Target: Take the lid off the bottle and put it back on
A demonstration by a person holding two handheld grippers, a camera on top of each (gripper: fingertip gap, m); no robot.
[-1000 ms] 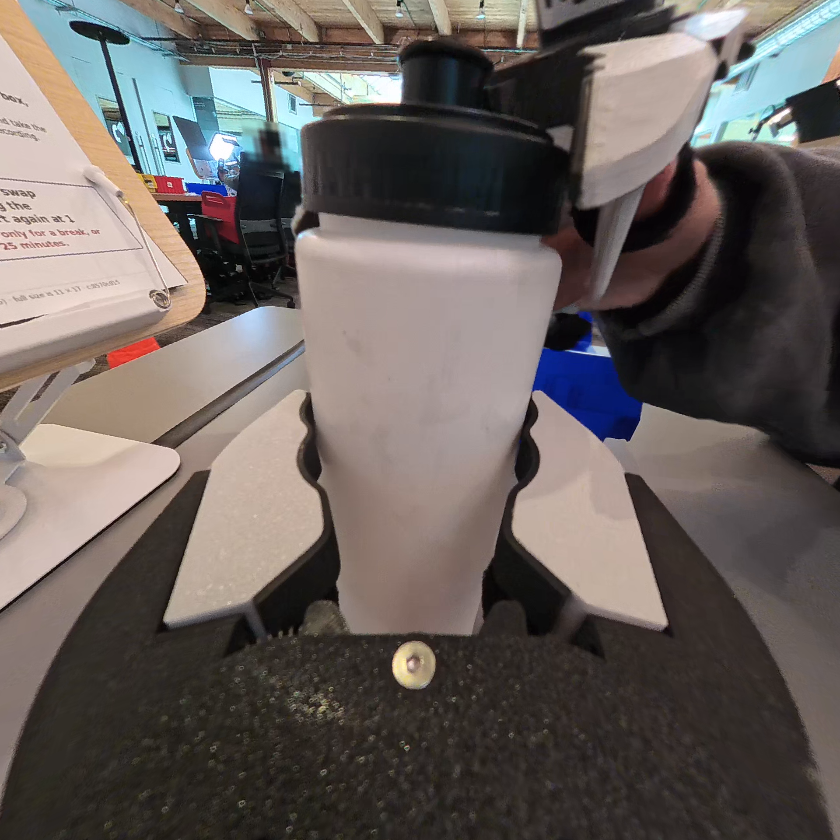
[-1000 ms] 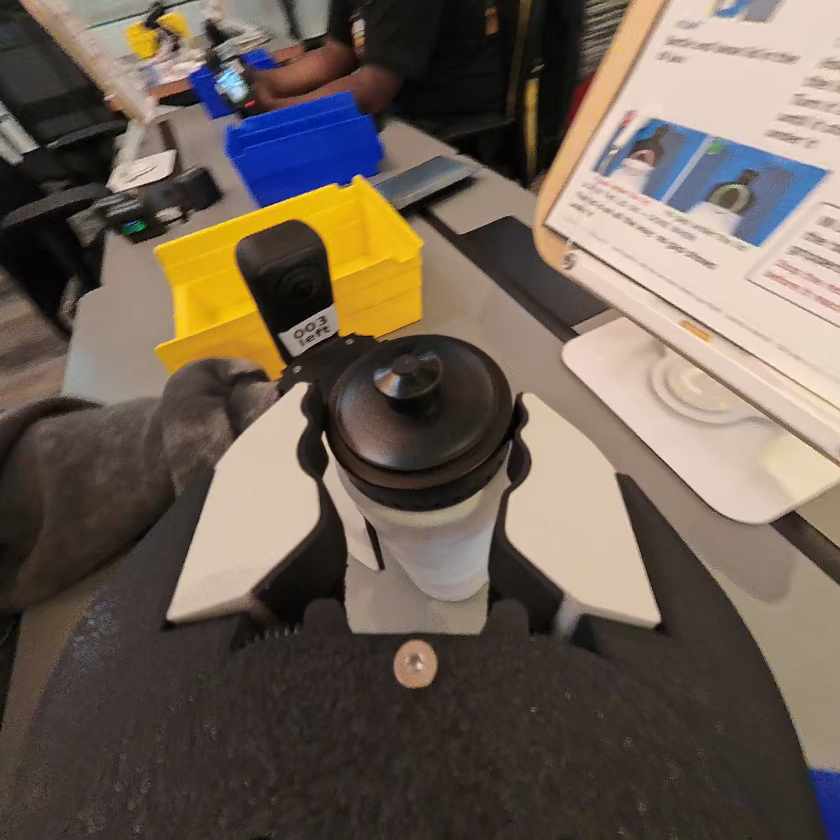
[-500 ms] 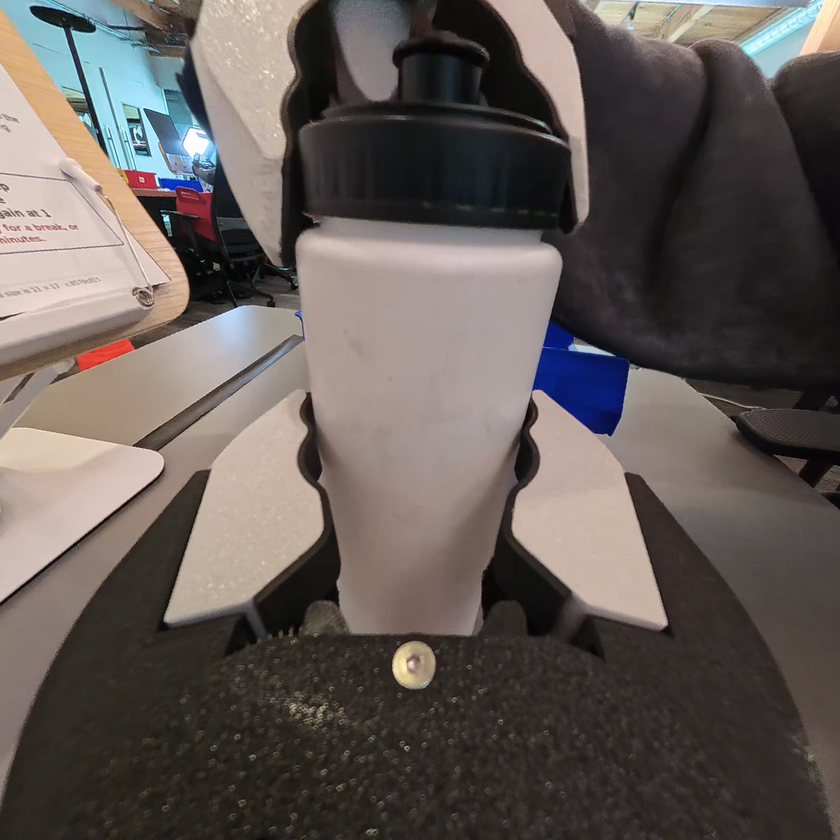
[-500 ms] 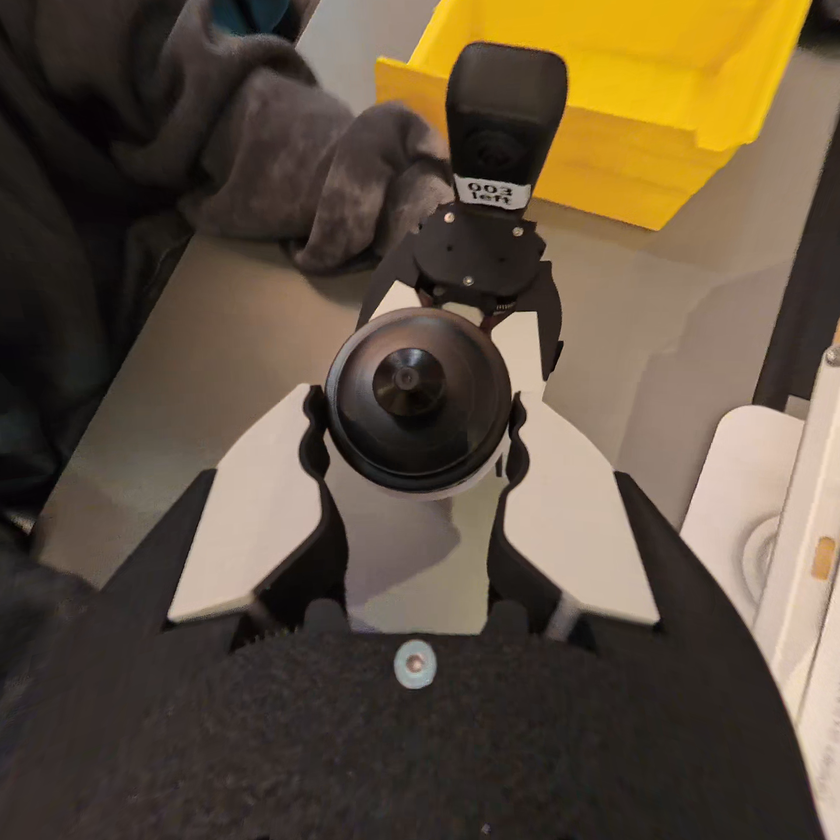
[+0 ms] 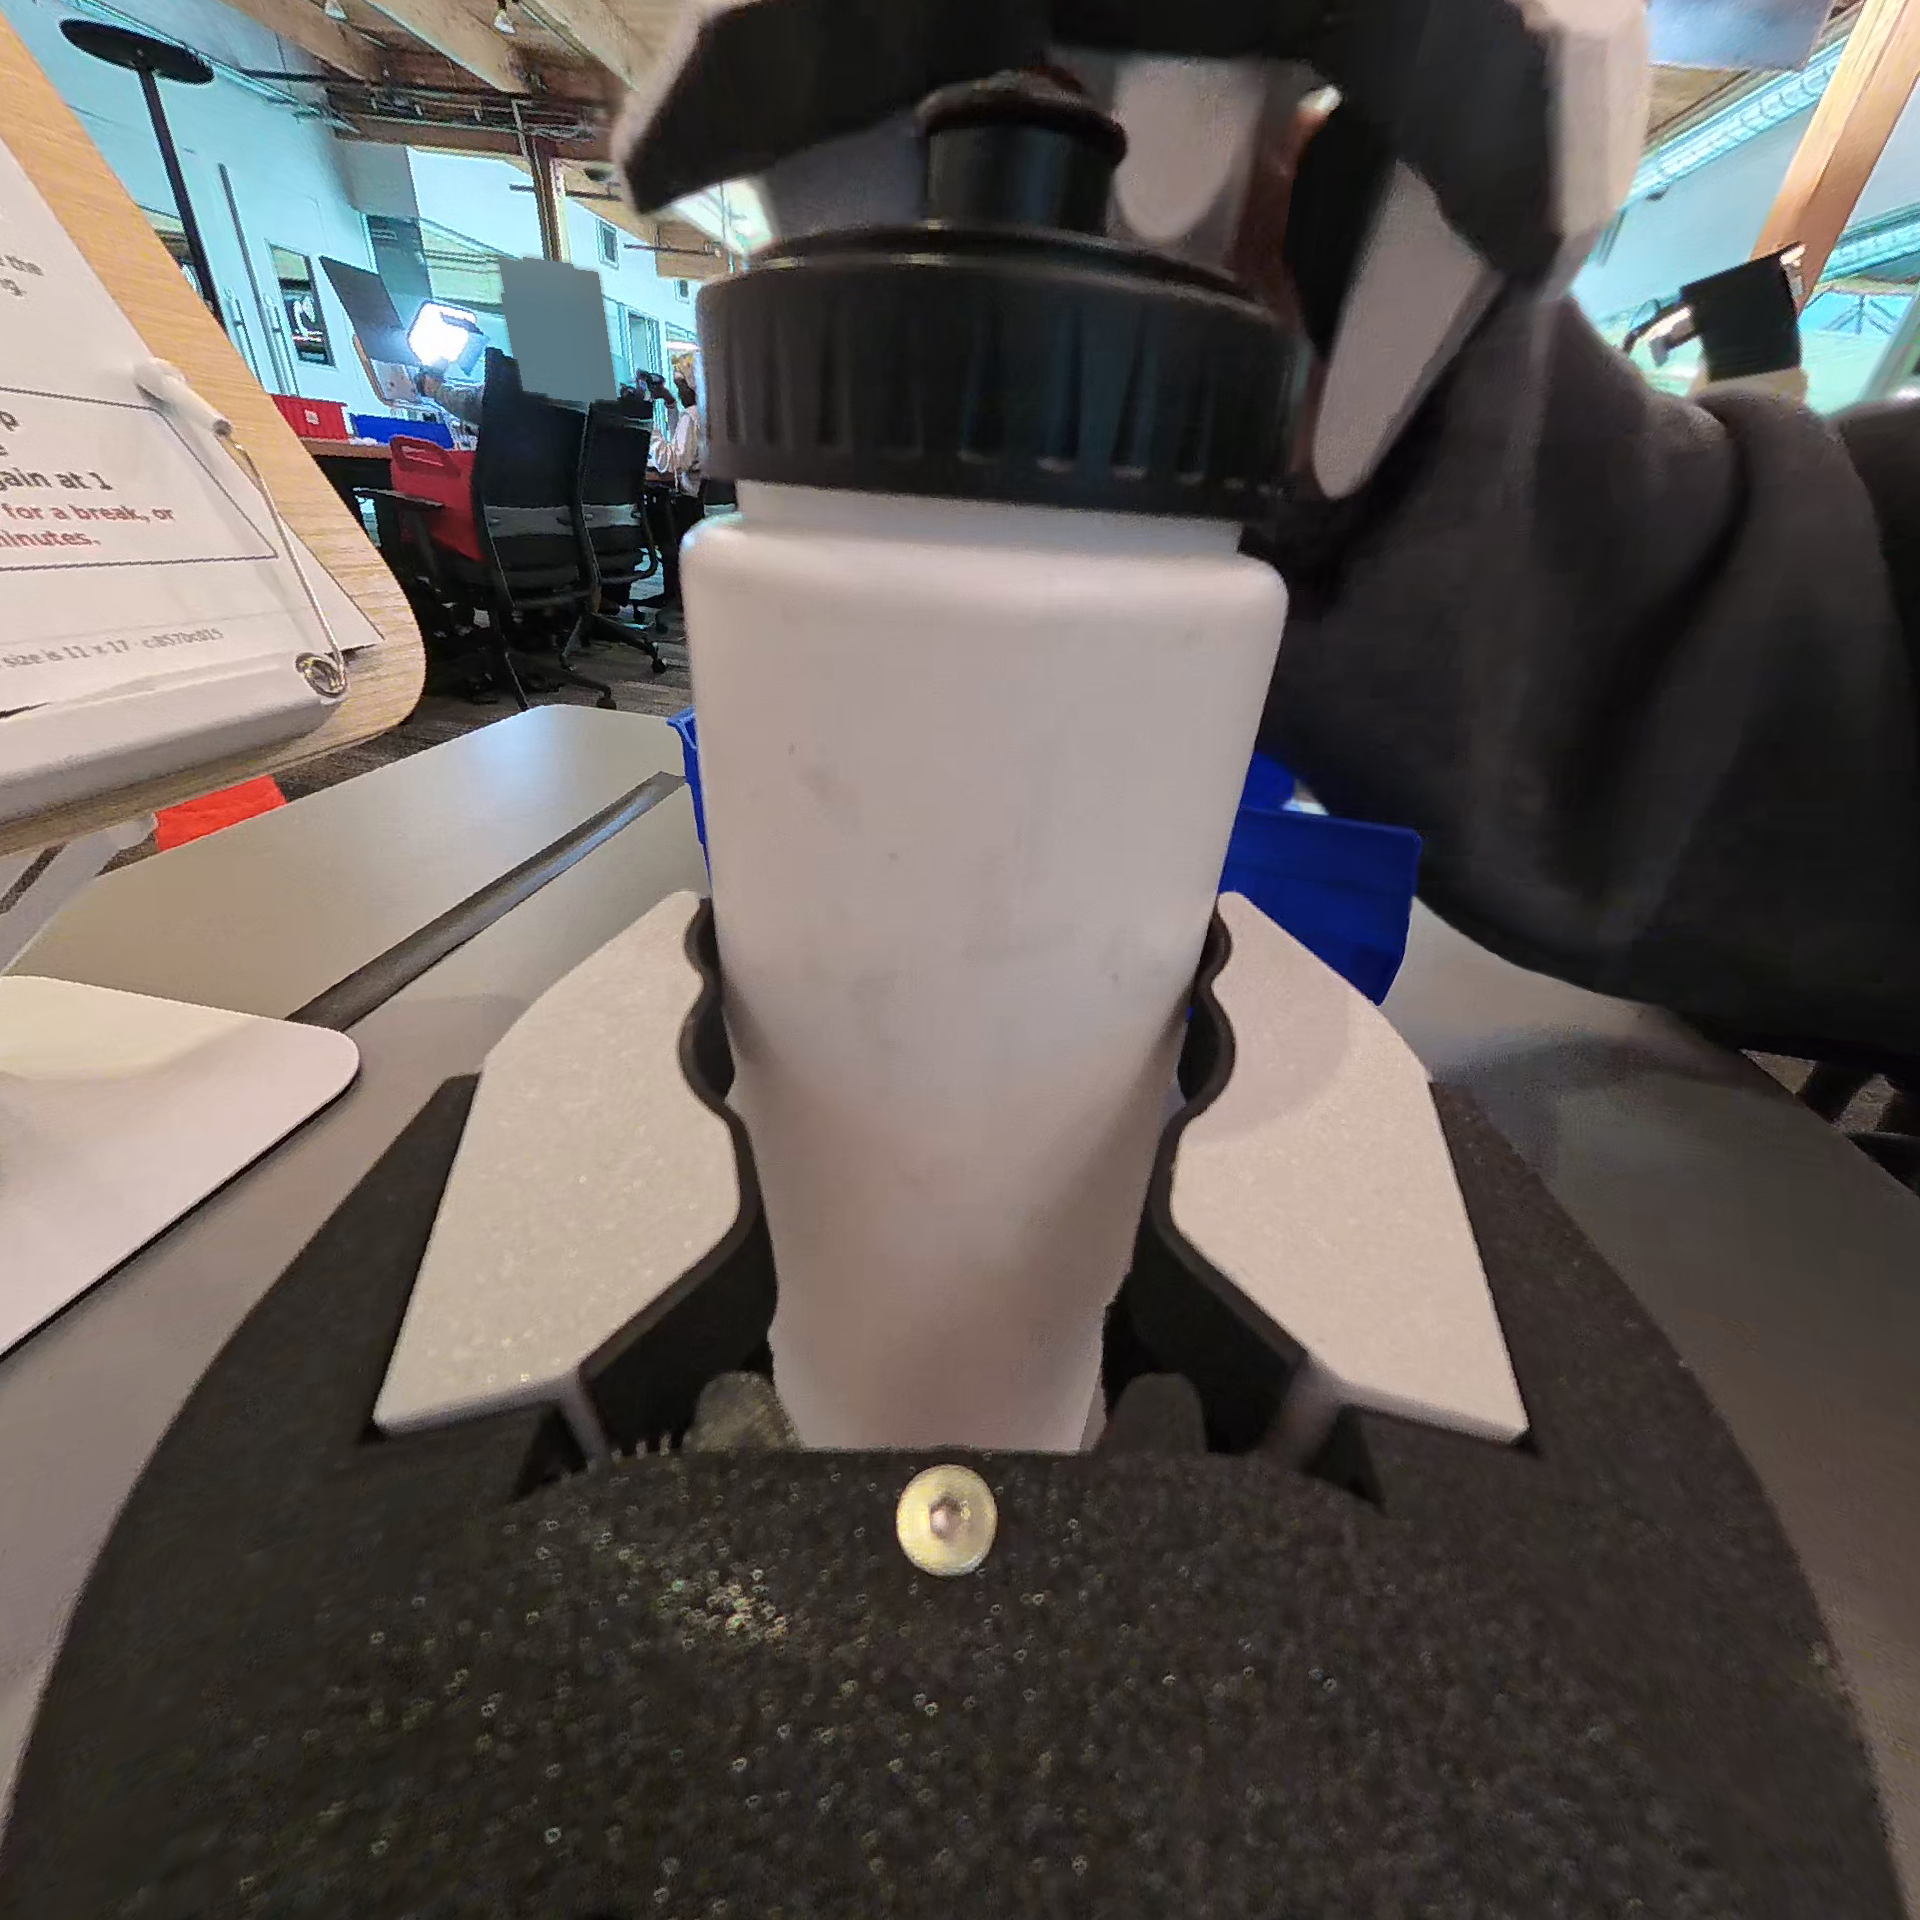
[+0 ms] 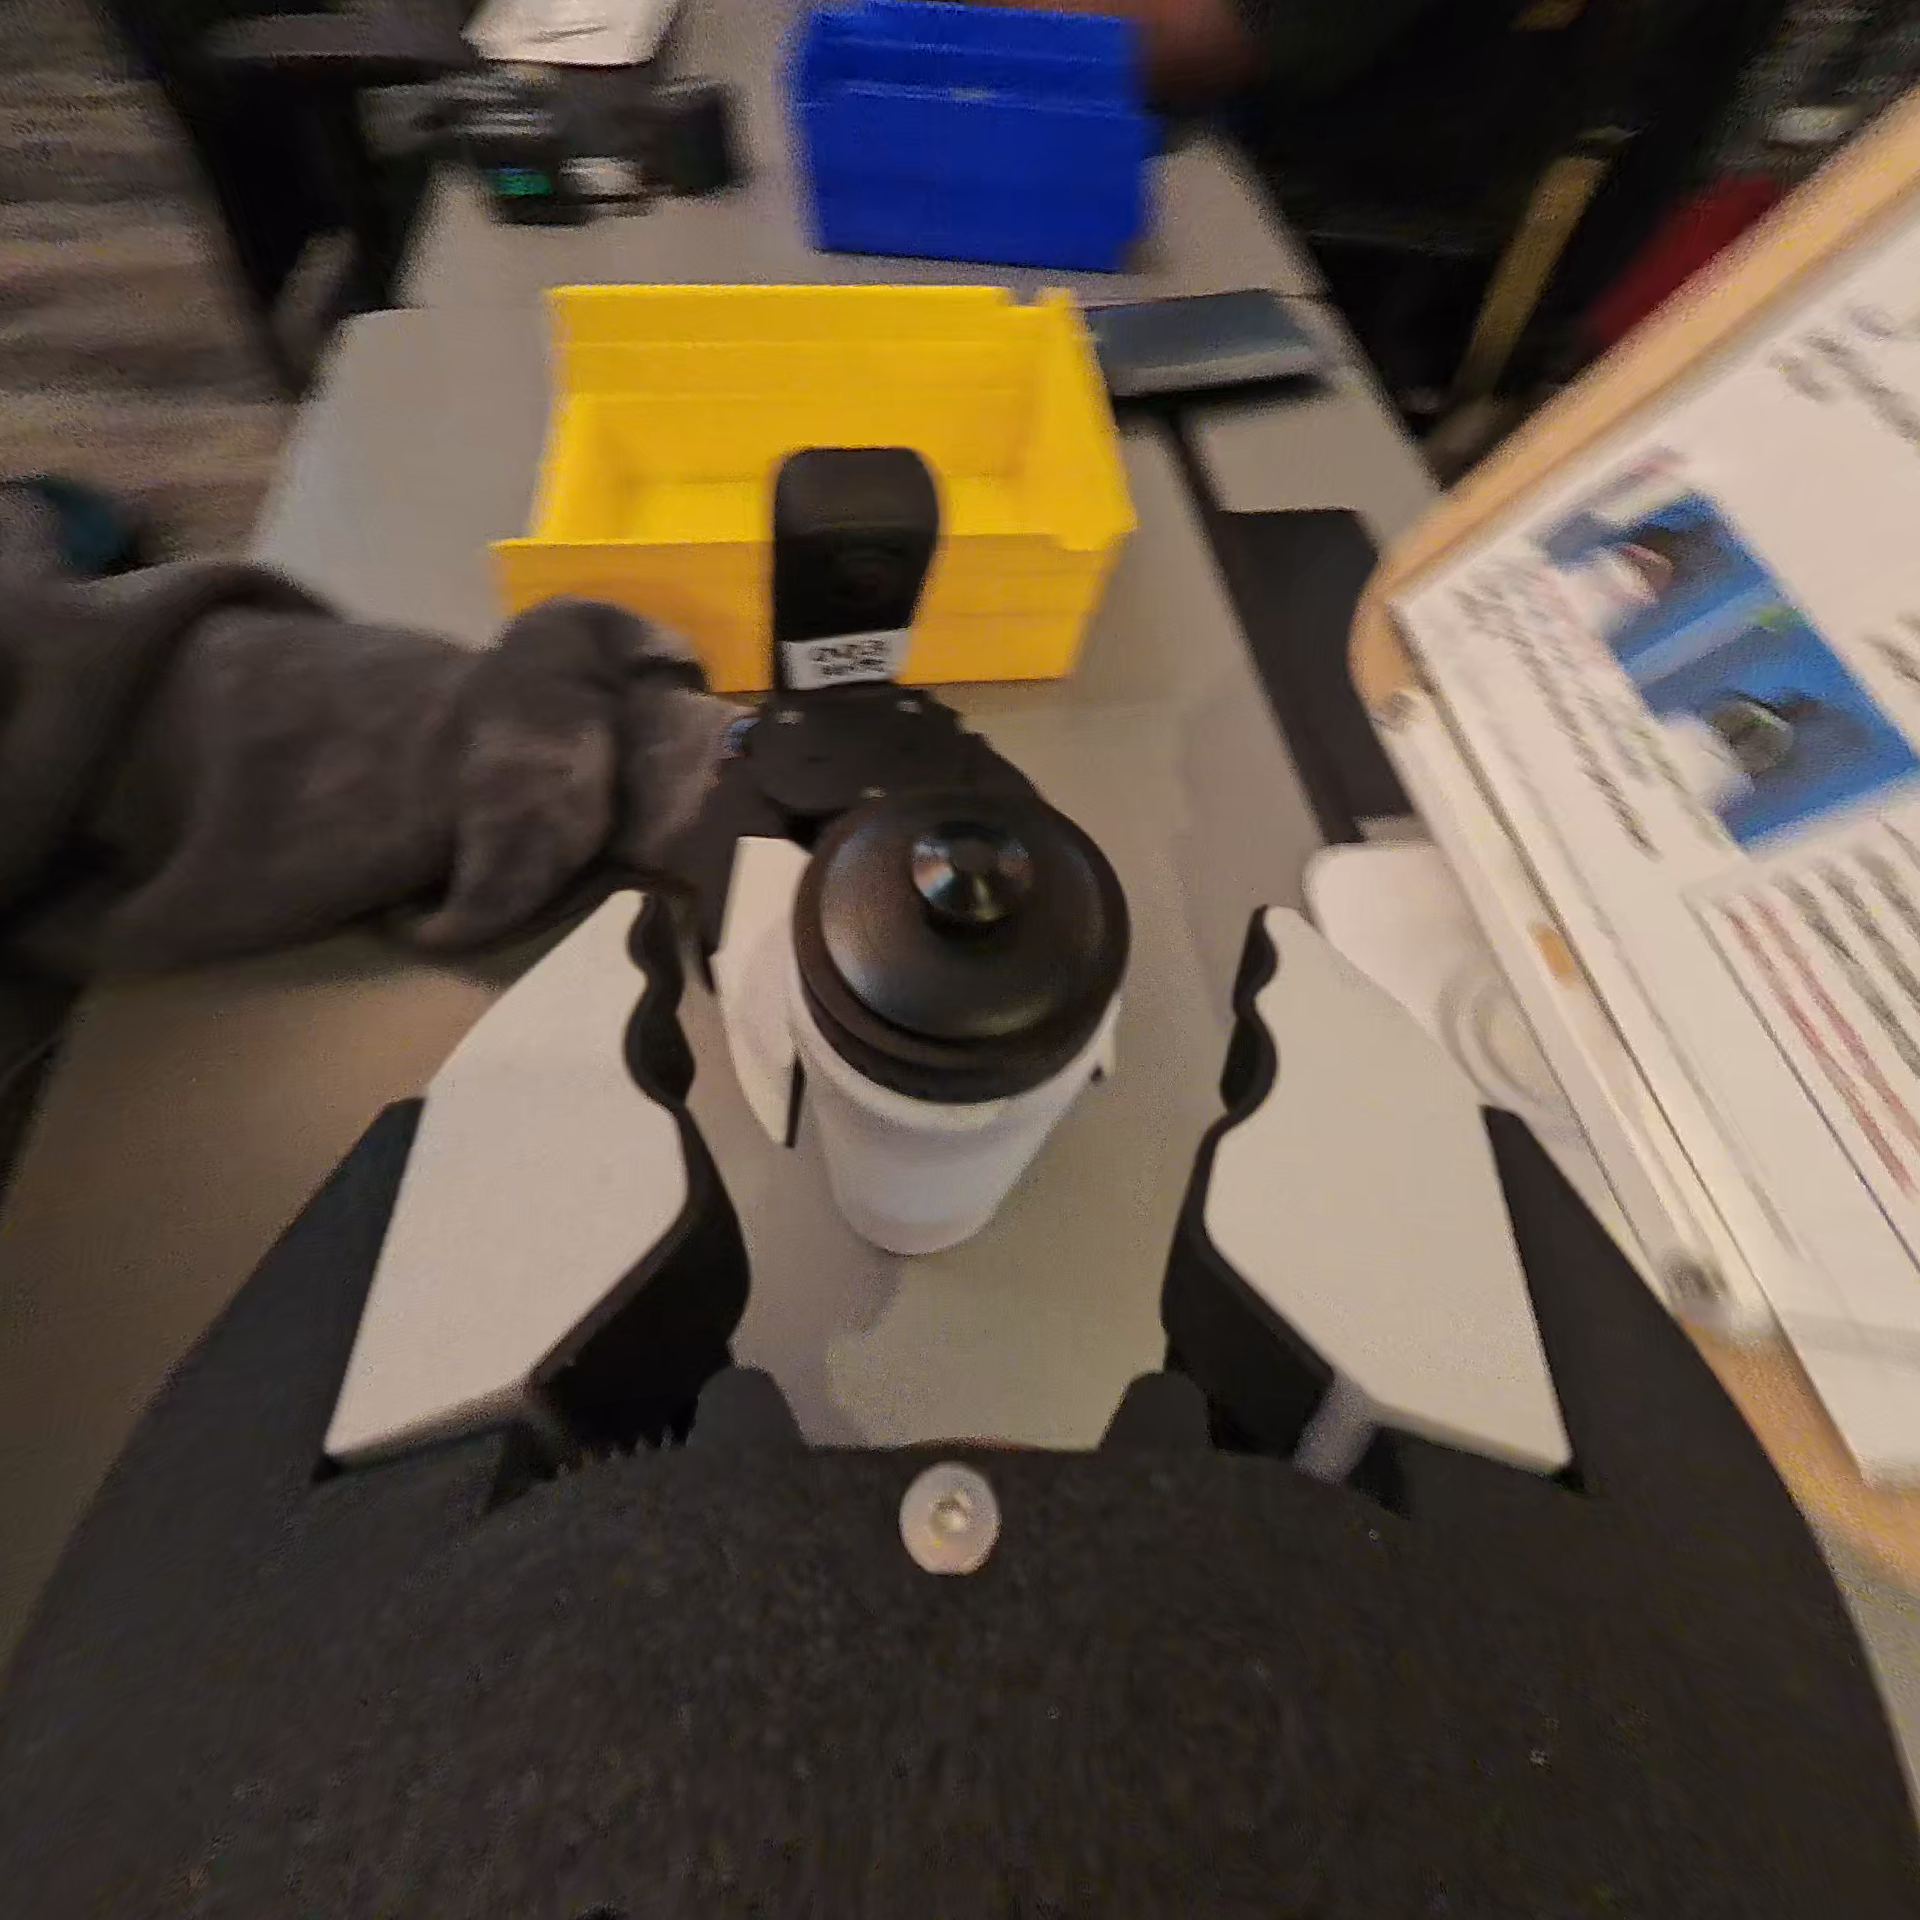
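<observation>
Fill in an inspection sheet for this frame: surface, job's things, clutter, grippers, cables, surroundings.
Surface: grey table, bare around the bottle.
Job's things: white bottle upright, black lid on it.
Clutter: yellow bin, blue bin, instruction board on a white stand.
Grippers: left gripper shut on the bottle; right gripper open above the lid.
Cables: nothing seen.
Surroundings: office chairs, blurred people behind.
</observation>
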